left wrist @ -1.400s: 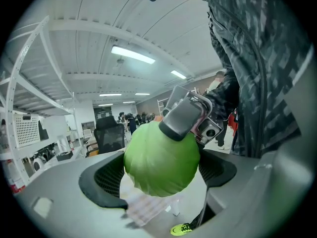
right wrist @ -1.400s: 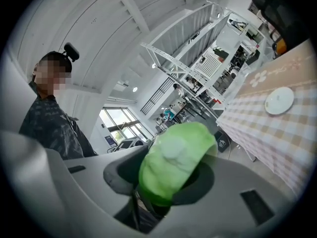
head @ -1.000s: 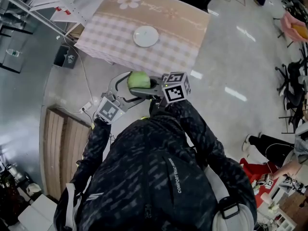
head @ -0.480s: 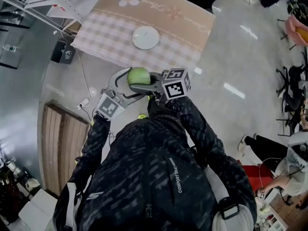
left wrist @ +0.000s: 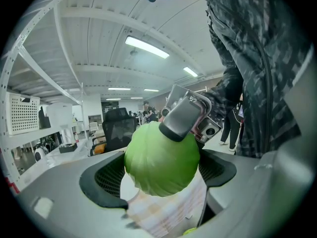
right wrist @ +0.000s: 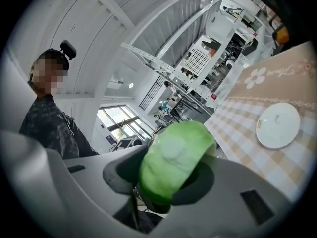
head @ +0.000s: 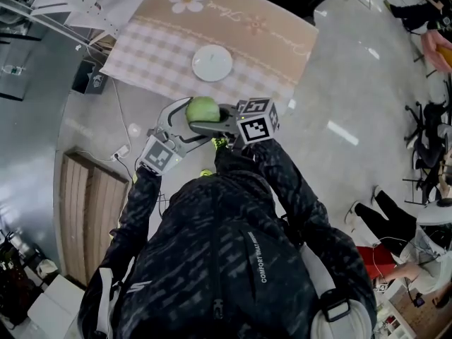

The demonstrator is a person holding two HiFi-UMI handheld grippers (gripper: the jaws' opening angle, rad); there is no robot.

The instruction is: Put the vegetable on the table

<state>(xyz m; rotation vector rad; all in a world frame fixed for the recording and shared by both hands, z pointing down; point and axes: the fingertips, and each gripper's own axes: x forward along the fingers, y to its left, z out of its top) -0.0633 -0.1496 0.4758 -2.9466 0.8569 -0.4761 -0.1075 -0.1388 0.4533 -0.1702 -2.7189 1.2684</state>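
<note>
The head view looks steeply down from above the vegetable (head: 203, 109); both gripper views face it closely from opposite sides.

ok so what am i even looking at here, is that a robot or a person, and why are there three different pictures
It is a person, not a robot. In each hand they hold a tool that ends in a two-fingered claw. The head view comes from a camera on the person's head, looking steeply down over their own arms. The other two views come from small cameras riding on the tools, each looking along its own claw. The left claw and the right claw are both closed on the same round green vegetable, probably a cabbage, held up near the edge of a table. The table has a checked cloth with a flower print, and a white plate lies on it.
</note>
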